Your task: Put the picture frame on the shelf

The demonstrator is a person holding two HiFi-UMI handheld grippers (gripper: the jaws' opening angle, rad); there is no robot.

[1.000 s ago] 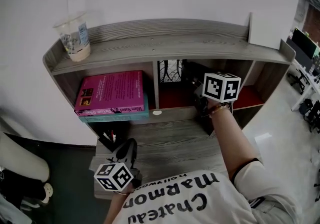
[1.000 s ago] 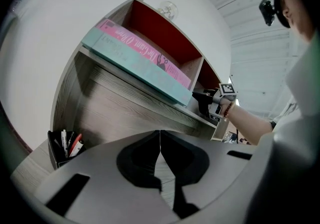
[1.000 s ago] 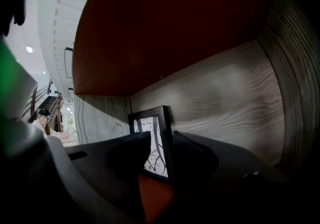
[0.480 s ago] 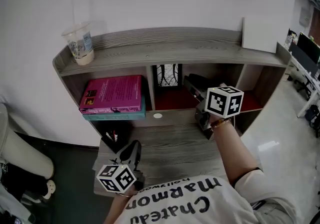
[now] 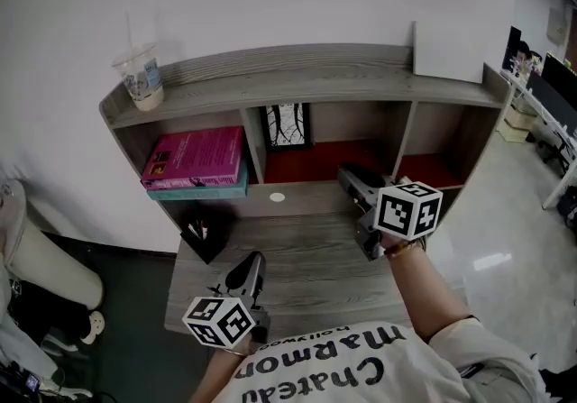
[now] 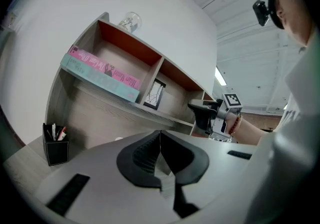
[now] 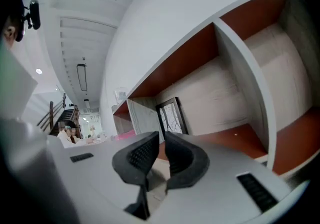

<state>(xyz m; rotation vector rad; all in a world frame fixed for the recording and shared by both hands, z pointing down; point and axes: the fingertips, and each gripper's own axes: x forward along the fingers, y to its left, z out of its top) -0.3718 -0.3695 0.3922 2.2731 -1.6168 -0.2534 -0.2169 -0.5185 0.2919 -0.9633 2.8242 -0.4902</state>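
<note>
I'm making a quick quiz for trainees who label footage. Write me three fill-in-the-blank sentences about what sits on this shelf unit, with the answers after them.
1. The picture frame stands in the ____ compartment of the shelf.
2. The pink book lies on top of a book coloured ____.
3. The plastic cup stands on the shelf's top board, at its ____ end in the head view.

Missing words: middle; teal; left.

Hidden behind fingers: picture frame base; cup label unreadable.
</note>
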